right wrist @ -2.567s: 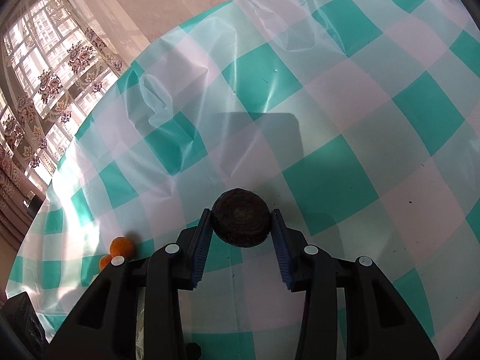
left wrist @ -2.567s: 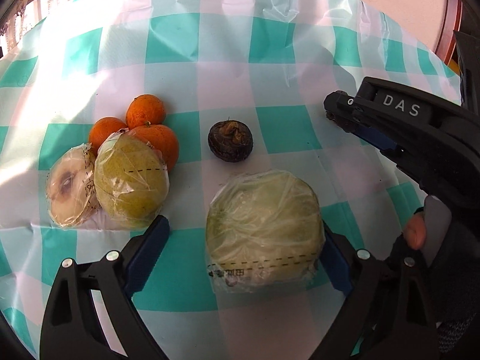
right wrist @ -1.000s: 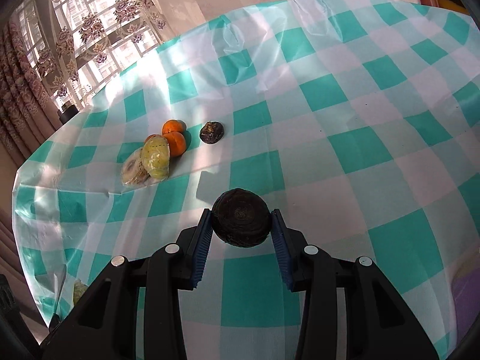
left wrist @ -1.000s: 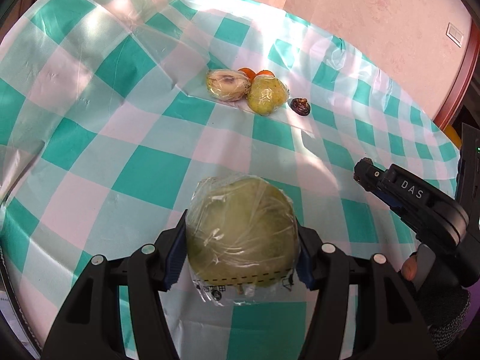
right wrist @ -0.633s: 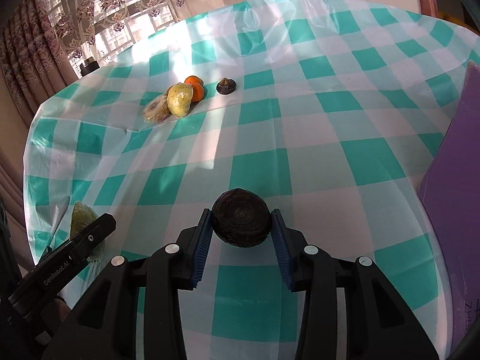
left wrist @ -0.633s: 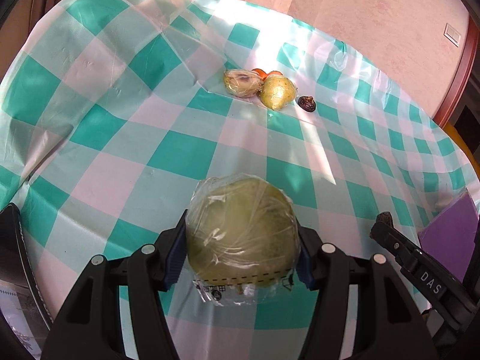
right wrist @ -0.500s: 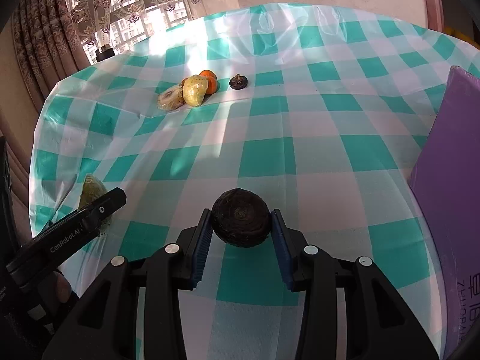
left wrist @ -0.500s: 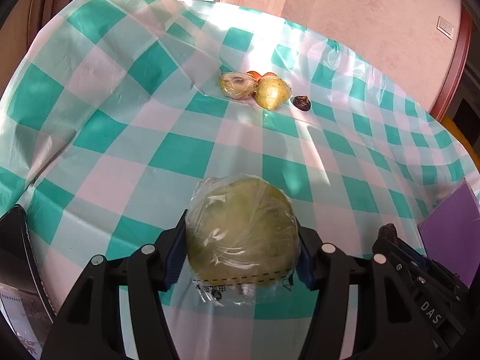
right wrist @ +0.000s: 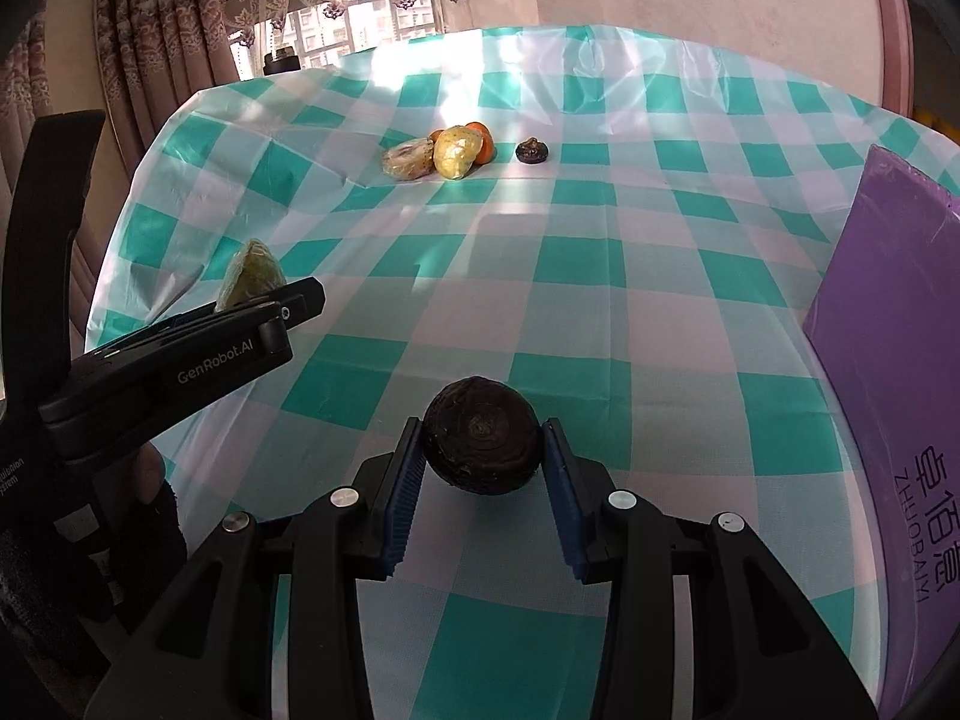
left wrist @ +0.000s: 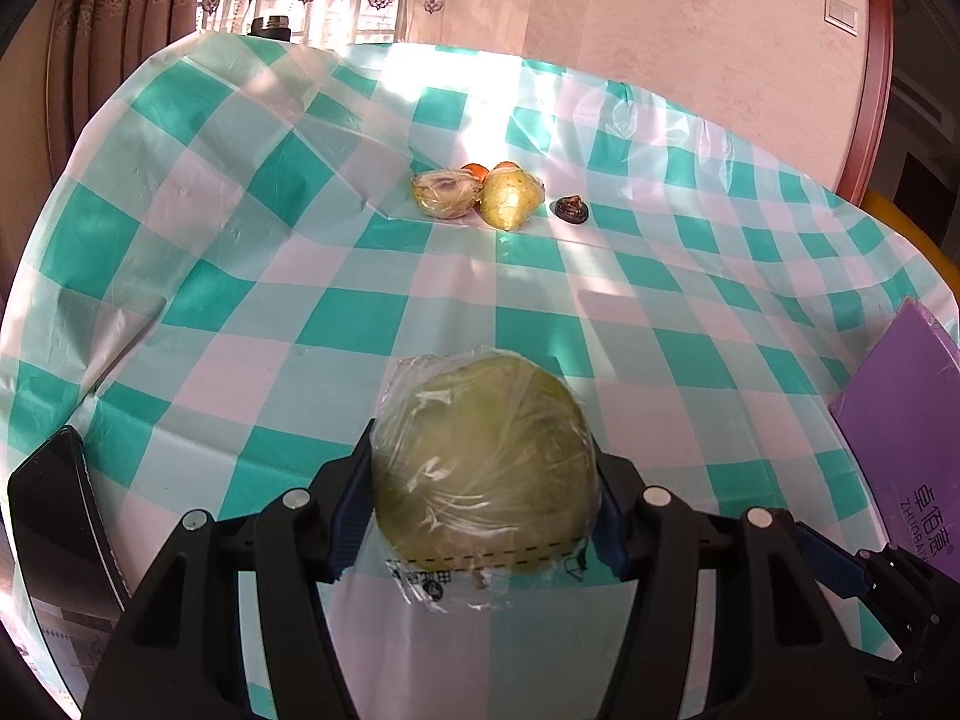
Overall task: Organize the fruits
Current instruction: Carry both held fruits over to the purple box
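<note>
Fingers of the left gripper (left wrist: 483, 507) clamp the wrapped green fruit (left wrist: 483, 468), the right gripper (right wrist: 480, 474) clamps the dark round fruit (right wrist: 480, 441); maintain both holds level during carry.

my left gripper (left wrist: 483, 501) pads (left wrist: 351, 498) ribbed blue, pressing glossy crinkled cling film on wrapped green fruit (left wrist: 483, 468) | my right gripper (right wrist: 480, 468) gripping matt, rough dark fruit (right wrist: 480, 443) | tablecloth (right wrist: 600, 276) looking like shiny creased plastic | purple box (right wrist: 900, 420) looking smooth, satin | gripper bodies matt black plastic, metal screws

Oranges (left wrist: 474, 170) mostly hidden behind wrapped fruit; purple box (right wrist: 894, 420) cut off.
</note>
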Motion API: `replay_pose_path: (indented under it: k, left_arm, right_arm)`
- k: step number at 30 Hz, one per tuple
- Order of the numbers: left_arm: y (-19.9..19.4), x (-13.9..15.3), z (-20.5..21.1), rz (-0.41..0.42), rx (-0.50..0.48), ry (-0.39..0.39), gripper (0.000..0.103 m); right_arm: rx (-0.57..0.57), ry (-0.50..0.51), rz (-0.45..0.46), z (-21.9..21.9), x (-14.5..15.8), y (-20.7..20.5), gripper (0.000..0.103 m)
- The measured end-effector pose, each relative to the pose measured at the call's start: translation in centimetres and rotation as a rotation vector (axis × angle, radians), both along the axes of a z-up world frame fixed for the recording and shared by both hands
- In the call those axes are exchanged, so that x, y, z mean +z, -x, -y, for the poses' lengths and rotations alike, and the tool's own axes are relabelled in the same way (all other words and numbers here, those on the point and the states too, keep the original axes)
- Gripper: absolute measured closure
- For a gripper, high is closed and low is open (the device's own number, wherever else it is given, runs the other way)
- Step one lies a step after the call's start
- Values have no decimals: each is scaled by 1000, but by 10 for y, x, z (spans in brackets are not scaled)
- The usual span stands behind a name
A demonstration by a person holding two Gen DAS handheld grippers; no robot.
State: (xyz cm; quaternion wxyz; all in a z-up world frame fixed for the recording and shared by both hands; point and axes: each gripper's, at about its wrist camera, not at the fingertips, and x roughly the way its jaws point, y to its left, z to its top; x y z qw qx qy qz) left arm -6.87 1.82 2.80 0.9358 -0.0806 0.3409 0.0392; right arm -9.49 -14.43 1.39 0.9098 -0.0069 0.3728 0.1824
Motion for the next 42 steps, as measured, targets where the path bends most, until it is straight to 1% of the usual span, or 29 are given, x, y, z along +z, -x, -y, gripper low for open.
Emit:
replay_pose_path:
  k: [6,14,17,24,27,32,37,39,42]
  left_arm:
    - [12,1,16,6,-35,-57,43]
    - [25,6,48,8,-114,-115,43]
    - [32,15,63,30,-154,-146,43]
    - [53,43,102,112,-251,-226,43]
    - [60,57,118,148,-288,-244,43]
    - [67,77,145,188,-352,-260,43]
    - [65,95,175,198,-431,-238,43]
    - [63,103,189,198,-478,-223,43]
    - [60,113,215,185,-566,-211,43]
  right_arm:
    - [16,3,74,8,21,18,63]
    - [-14,-25,137,34,45,44,63]
    - [-38,-31,160,47,56,53,63]
    - [-117,-39,201,83,75,68,63]
    - [-153,-51,230,100,83,75,63]
    - [-238,-61,265,133,93,85,63]
    - [-342,-87,271,175,99,93,63]
    - [-390,-93,264,193,100,94,63]
    - [-469,-89,227,222,97,93,63]
